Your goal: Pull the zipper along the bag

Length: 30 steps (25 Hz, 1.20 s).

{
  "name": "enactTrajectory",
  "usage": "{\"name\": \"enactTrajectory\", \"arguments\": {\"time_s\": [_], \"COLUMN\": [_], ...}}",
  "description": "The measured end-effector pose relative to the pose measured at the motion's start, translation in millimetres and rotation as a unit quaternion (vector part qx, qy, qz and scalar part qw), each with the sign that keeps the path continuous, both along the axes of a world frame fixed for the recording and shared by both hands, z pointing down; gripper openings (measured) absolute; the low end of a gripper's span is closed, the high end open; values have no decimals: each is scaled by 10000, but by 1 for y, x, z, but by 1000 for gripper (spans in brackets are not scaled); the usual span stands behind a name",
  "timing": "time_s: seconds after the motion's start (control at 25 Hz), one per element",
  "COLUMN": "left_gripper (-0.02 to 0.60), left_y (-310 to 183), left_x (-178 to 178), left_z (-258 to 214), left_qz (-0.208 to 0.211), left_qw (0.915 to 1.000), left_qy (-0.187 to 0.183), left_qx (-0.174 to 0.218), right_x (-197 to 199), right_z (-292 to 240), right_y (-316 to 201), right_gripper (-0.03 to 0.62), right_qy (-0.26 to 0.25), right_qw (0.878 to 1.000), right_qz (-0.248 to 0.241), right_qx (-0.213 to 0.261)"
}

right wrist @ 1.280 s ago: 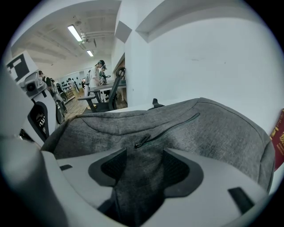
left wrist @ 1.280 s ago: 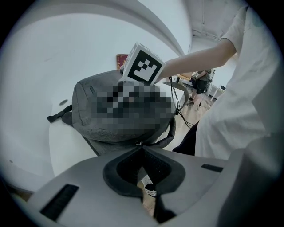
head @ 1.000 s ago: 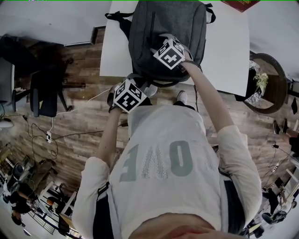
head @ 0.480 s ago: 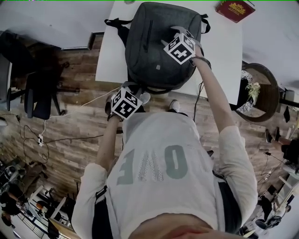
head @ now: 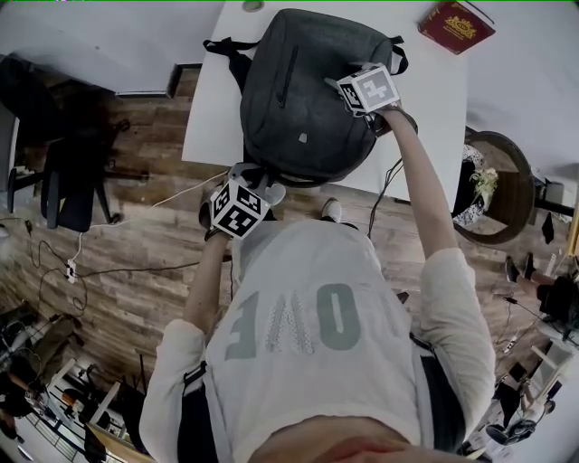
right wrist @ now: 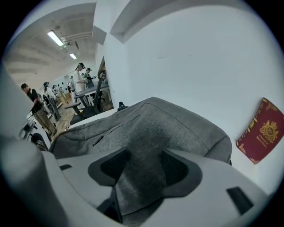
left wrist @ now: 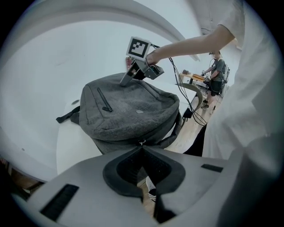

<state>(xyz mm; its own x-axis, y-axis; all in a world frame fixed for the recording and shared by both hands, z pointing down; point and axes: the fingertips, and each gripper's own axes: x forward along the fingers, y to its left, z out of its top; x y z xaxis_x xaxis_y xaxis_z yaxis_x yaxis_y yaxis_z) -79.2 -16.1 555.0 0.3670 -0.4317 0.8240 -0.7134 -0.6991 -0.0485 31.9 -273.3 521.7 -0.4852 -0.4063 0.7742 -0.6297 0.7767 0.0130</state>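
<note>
A grey backpack [head: 298, 99] lies on the white table [head: 434, 118]. My left gripper [head: 261, 181] is at the bag's near edge, shut on the small metal zipper pull [left wrist: 141, 142], which shows at the tips in the left gripper view. My right gripper [head: 344, 90] rests on the bag's far right side. In the right gripper view a raised fold of the bag's grey fabric [right wrist: 142, 177] stands between the jaws of the right gripper [right wrist: 144, 168], pinched by them. The left gripper view shows the whole bag [left wrist: 128, 111] with the right gripper [left wrist: 128, 79] on top.
A red book [head: 457, 24] lies at the table's far right corner. A round side table with a plant [head: 493, 176] stands to the right. Cables [head: 118, 262] run over the wooden floor, and a dark chair [head: 77, 172] stands at left. People stand in the background.
My right gripper has moved from the bag's middle toward its far right side. The left gripper has stayed at the bag's near edge.
</note>
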Motion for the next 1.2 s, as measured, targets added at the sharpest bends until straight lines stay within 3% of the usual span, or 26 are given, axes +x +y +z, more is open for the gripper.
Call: {"name": "enactTrajectory", "arguments": {"time_s": [0.16,0.44,0.68,0.96,1.0,1.04,1.12,1.2], "left_gripper": [25,25,25,25,25,23,23,23], "left_y": [-19,-99,-179,-242,-246,-247,-245,-243], "left_x": [-27,-92,-118,-115,-115,-114,-113,-112], "left_z": [2,3,5,3,2,2,2,1], "left_qz": [-86,-142,306,916,1030,1155,1387,1543], "left_qw": [9994,9945,9882,9786,9767,9745,9696,9656], "left_qy": [-265,-913,-1363,-1714,-1768,-1816,-1912,-1992], "left_qx": [184,488,631,668,650,634,639,636], "right_x": [9,32,39,42,39,32,0,-50], "right_z": [3,7,8,6,3,-1,-10,-8], "right_y": [6,31,56,65,65,68,82,100], "right_gripper": [264,264,264,264,262,220,77,88], "right_qy": [-80,378,350,348,520,702,749,335], "right_qw": [9999,9990,9984,9950,9947,9948,9969,9976], "right_qz": [62,26,428,939,892,740,118,-557], "right_qx": [50,232,112,32,25,38,193,244]}}
